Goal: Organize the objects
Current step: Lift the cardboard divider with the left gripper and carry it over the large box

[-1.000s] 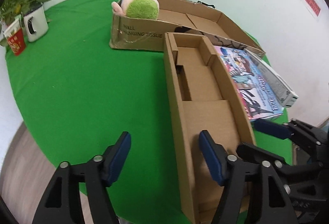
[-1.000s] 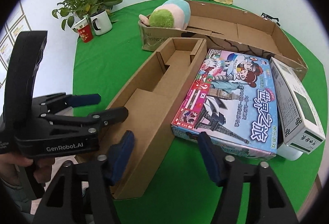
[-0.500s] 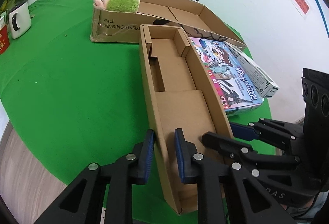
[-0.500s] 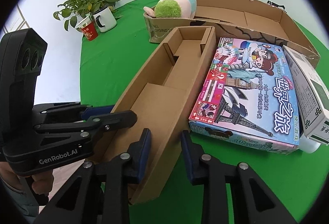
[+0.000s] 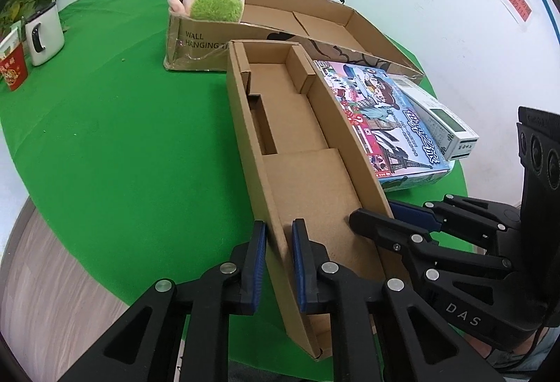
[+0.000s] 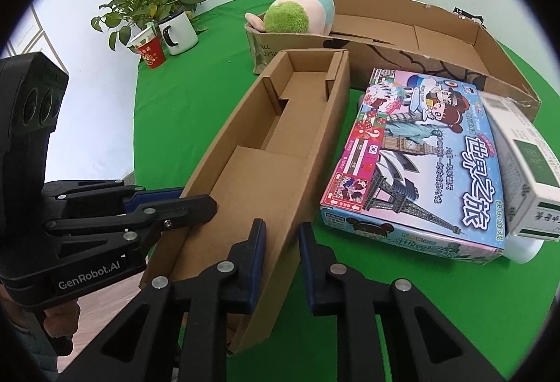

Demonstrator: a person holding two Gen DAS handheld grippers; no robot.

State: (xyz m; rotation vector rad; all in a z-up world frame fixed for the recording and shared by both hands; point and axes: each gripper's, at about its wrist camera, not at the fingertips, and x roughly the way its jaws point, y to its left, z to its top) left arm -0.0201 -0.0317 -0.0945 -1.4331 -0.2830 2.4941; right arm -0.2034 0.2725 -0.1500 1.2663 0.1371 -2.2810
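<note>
A long narrow open cardboard box (image 5: 297,137) (image 6: 266,151) lies on the green table, its near end at the table's front edge. My left gripper (image 5: 279,243) is shut on the box's left wall near that end; it also shows in the right wrist view (image 6: 168,200). My right gripper (image 6: 281,242) is shut on the box's right wall; it also shows in the left wrist view (image 5: 392,217). A colourful board game box (image 6: 420,154) (image 5: 381,116) lies right of the cardboard box, with a white and green carton (image 6: 525,165) beside it.
A large flat open cardboard box (image 5: 297,21) stands behind, with a round plush toy (image 5: 215,0) in its left corner. A white mug (image 5: 43,33), a red cup (image 5: 12,67) and potted plants (image 6: 154,0) stand at the far left. The table edge (image 5: 52,217) is close in front.
Both grippers went from wide open to shut on the long box's side walls. The view has since shifted a little; the box end looks slightly raised.
</note>
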